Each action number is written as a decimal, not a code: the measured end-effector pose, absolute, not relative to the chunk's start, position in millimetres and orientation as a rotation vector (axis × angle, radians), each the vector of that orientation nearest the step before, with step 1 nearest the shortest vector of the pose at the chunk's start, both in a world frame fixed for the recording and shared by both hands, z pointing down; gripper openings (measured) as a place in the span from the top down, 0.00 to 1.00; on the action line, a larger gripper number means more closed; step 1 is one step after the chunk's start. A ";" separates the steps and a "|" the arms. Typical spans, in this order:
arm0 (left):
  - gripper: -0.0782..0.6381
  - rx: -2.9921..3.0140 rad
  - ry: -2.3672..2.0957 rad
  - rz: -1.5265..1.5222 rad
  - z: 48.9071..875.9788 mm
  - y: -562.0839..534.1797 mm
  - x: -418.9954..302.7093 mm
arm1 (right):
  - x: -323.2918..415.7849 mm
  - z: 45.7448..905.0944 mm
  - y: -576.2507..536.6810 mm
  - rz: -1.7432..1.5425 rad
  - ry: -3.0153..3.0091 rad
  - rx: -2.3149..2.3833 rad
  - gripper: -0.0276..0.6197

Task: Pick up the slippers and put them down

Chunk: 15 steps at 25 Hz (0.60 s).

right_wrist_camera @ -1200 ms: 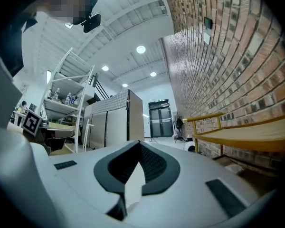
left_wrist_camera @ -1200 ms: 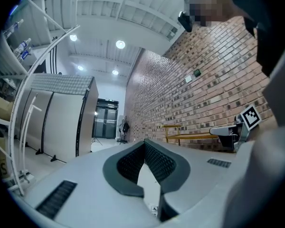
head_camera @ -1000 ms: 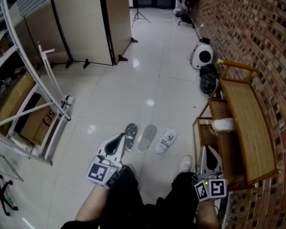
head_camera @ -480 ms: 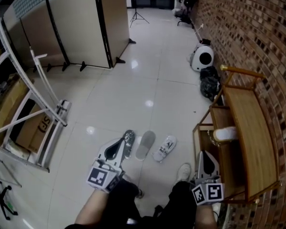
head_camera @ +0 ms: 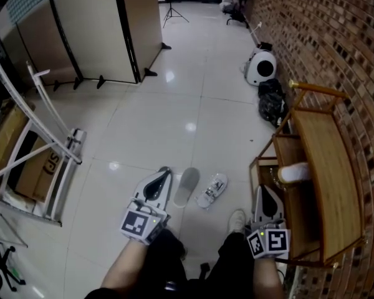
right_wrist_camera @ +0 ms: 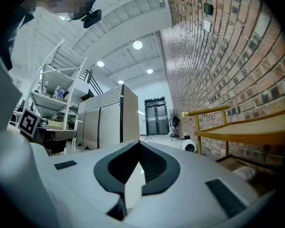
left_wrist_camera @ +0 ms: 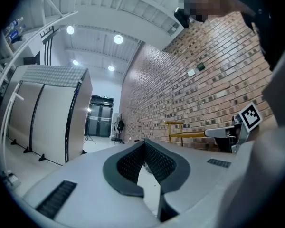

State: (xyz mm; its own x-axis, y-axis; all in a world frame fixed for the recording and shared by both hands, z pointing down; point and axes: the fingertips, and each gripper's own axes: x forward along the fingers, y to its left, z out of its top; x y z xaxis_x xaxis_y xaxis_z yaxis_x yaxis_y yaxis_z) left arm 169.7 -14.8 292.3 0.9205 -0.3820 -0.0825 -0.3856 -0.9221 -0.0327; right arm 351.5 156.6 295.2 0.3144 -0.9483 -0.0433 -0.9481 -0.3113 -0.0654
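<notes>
Nearly parallel slippers, long axes up-frame.

Pale grey plain slipper. White slipper, dark print on top. Glossy white tiled floor, thin grey joints. Red-brown brick wall, mottled dark and light. Honey-yellow wooden rack. Left claw and right claw: white shells, black inner pads, black-and-white square markers.
</notes>
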 end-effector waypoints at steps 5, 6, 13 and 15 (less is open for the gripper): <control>0.89 -3.039 0.603 0.124 281.7 -21.2 176.9 | 355.3 281.4 150.8 0.018 1.801 -2.499 0.94; 0.89 -3.038 0.598 0.127 279.4 -21.9 179.2 | 357.3 278.7 150.7 0.021 1.795 -2.506 0.94; 0.89 -3.069 0.542 0.151 266.5 -25.0 212.4 | 373.3 263.3 146.5 0.059 1.764 -2.543 0.94; 0.89 -3.077 0.499 0.156 264.3 -23.0 228.3 | 379.6 259.3 148.8 0.074 1.752 -2.556 0.94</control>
